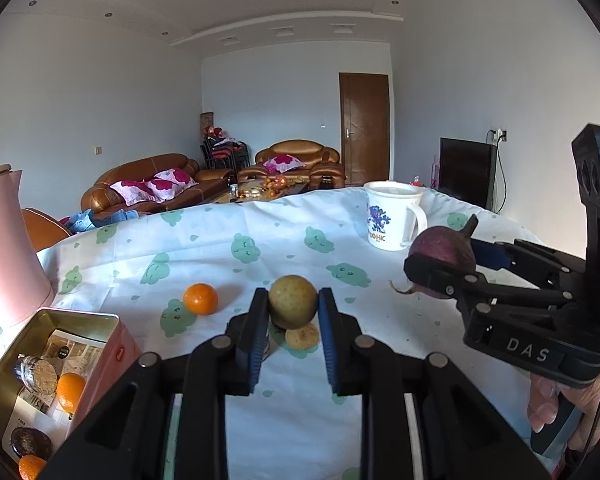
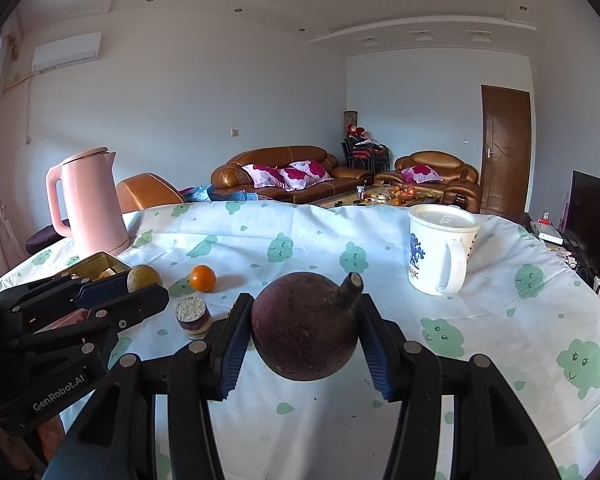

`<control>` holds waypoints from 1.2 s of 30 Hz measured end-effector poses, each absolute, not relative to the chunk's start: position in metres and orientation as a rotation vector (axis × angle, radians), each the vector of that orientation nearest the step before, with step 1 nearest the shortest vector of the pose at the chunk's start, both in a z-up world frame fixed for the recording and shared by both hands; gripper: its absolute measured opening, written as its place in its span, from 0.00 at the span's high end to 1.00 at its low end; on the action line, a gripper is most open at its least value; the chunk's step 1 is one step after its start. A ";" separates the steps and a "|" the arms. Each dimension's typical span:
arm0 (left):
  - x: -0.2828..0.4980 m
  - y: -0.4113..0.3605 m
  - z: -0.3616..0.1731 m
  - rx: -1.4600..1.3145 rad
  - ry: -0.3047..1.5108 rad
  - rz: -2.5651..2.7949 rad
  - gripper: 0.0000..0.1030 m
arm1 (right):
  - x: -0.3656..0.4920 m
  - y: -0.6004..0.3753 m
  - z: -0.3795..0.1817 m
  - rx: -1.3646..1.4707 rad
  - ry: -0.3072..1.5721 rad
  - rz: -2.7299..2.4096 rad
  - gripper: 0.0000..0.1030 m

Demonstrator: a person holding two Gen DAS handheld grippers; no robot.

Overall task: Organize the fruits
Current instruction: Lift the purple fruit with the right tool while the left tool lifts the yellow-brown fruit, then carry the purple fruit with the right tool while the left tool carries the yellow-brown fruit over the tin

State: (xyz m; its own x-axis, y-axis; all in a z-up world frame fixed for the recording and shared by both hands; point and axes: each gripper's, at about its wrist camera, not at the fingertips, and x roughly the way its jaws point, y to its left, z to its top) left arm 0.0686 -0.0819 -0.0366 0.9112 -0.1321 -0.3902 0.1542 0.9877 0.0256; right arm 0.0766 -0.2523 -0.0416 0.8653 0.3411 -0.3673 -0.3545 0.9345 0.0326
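The table (image 2: pixel 500 360), under a white cloth with green cartoon prints, carries a pink kettle (image 2: pixel 92 204), an open tin (image 1: pixel 100 336) and a white mug (image 2: pixel 440 252). The right gripper (image 2: pixel 304 332) pinches a round purple root (image 2: pixel 304 328) above the cloth, stem stub tilted up and to the right. The left gripper (image 1: pixel 293 312) pinches a greenish round fruit (image 1: pixel 293 300), lifted over a small corked jar (image 2: pixel 194 318). An orange (image 1: pixel 200 299) sits just left of it on the cloth.
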 end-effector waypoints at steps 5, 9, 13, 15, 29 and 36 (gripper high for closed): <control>0.064 -0.082 -0.035 0.064 0.378 -0.138 0.75 | 0.072 -0.252 -0.040 -0.038 0.352 0.356 0.48; 0.063 -0.081 -0.034 0.077 0.369 -0.132 0.75 | 0.068 -0.251 -0.039 -0.048 0.336 0.345 0.48; 0.060 -0.078 -0.034 0.078 0.367 -0.124 0.75 | 0.066 -0.249 -0.039 -0.059 0.324 0.335 0.48; 0.059 -0.075 -0.034 0.075 0.368 -0.118 0.75 | 0.067 -0.248 -0.039 -0.060 0.324 0.334 0.48; 0.060 -0.063 -0.034 0.062 0.374 -0.101 0.75 | 0.066 -0.239 -0.038 -0.075 0.315 0.316 0.48; 0.057 -0.046 -0.035 0.045 0.382 -0.079 0.75 | 0.063 -0.221 -0.038 -0.094 0.317 0.350 0.48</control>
